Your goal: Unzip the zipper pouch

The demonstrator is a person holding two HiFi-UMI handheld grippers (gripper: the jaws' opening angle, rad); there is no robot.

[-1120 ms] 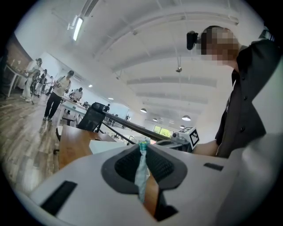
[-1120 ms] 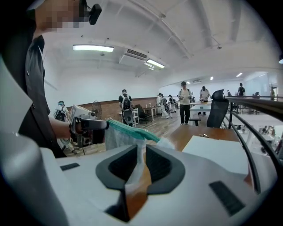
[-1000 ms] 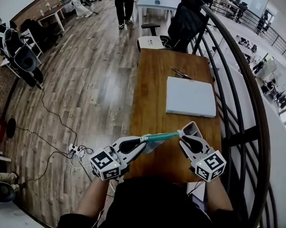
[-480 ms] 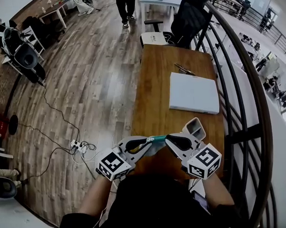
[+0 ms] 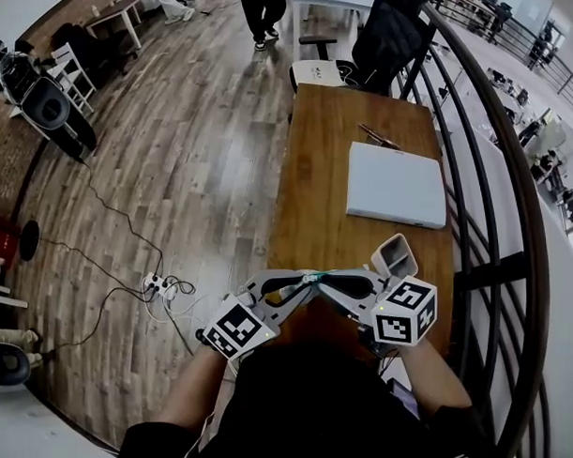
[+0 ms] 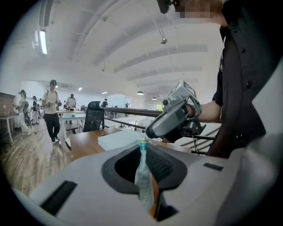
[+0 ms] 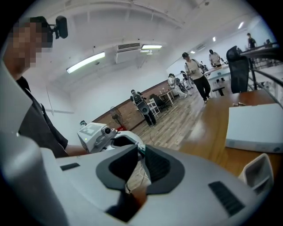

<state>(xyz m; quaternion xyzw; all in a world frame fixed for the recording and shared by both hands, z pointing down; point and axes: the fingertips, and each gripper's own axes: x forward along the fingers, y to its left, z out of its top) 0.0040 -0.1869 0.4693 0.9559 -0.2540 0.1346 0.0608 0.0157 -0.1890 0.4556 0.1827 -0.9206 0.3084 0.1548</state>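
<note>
Head view: L gripper [image 5: 296, 285] & R gripper [image 5: 327, 281] tip-to-tip over counter's [image 5: 322, 175] near edge, teal pouch [image 5: 310, 277] held btwn them, off the wood.
Left gripper view: fingers clamped on pouch fabric [image 6: 143, 176].
Right gripper view: fingers nearly together, easing apart, pouch's teal zip end [image 7: 141, 150] btwn the tips.

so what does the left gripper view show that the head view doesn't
Only the left gripper view: the white ceiling with its strip light, and, close up, the pale fabric zipper pouch clamped in the left tool. Only the head view: the white power strip on the wood-plank floor, and a small white open container. Both: the brown wooden table, flat white box, and the right tool, its jaws opening with the pouch's teal end between them.
</note>
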